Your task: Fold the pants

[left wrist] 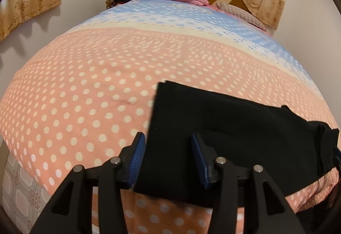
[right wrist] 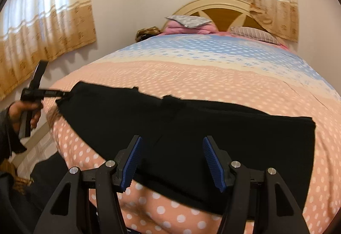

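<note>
Black pants (left wrist: 213,127) lie flat across the near part of a bed with a pink dotted cover (left wrist: 85,89). My left gripper (left wrist: 168,138) is open, its blue pads on either side of the near edge at the pants' left end. In the right wrist view the pants (right wrist: 191,134) stretch from left to right, and my right gripper (right wrist: 170,141) is open over their near edge. The left gripper also shows in the right wrist view (right wrist: 61,94), at the pants' far left end, held by a hand.
The bed cover turns blue and white toward the headboard (right wrist: 221,8). Pink bedding and pillows (right wrist: 189,25) lie at the head. Curtains (right wrist: 46,21) hang on the left and back walls. Tiled floor (left wrist: 19,187) shows at the lower left.
</note>
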`<state>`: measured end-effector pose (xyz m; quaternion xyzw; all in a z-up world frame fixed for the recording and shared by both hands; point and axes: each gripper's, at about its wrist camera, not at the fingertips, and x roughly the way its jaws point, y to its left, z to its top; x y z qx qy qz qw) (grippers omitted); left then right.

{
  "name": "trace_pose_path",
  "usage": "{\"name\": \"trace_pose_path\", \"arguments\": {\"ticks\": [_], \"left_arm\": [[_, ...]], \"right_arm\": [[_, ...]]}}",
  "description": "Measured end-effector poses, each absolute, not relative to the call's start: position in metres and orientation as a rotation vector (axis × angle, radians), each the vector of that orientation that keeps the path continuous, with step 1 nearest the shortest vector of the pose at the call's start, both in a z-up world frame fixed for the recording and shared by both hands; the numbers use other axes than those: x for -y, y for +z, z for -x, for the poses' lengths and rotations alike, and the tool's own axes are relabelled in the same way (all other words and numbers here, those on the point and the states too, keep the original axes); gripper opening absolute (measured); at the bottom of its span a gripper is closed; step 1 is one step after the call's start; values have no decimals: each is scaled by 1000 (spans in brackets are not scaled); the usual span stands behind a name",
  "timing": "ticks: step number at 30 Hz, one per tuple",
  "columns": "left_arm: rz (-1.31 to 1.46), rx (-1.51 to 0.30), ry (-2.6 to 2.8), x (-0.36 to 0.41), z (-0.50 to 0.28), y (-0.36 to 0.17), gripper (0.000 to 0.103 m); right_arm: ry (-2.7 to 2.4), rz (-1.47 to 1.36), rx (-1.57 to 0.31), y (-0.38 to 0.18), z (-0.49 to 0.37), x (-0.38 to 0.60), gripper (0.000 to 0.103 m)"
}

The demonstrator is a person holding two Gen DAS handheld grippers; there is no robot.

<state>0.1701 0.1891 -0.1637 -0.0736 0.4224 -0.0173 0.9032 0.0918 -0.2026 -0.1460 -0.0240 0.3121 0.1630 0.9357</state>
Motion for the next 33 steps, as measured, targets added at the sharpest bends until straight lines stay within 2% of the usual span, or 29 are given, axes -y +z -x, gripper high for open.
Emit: {"name": "trace_pose_path", "arguments": {"ticks": [9, 15, 19, 20, 22, 25, 28, 33], "left_arm": [[176, -894, -51, -198, -171, -169, 49], [391, -910, -126, -219, -181, -184, 52], [352, -913, -131, -211, -183, -182, 53], [340, -915, -129, -209, -182, -181, 52], [338, -920, -140, -208, -181, -178, 36], [315, -921, -155, -205, -179, -173, 24], [328, -913, -174, -208, -176, -170, 17], [508, -869, -233, -228, -171, -170, 13]], "right_arm": [[338, -1, -653, -154, -93, 206, 61], [378, 28, -642, -154, -88, 193, 61], [393, 50, -642, -155, -85, 187, 61], [394, 52, -640, -155, -84, 185, 61], [397, 53, -634, -155, -83, 185, 61], [398, 47, -635, -156, -84, 186, 61], [391, 43, -649, -159, -86, 187, 61], [385, 26, -636, -158, -87, 191, 61]]}}
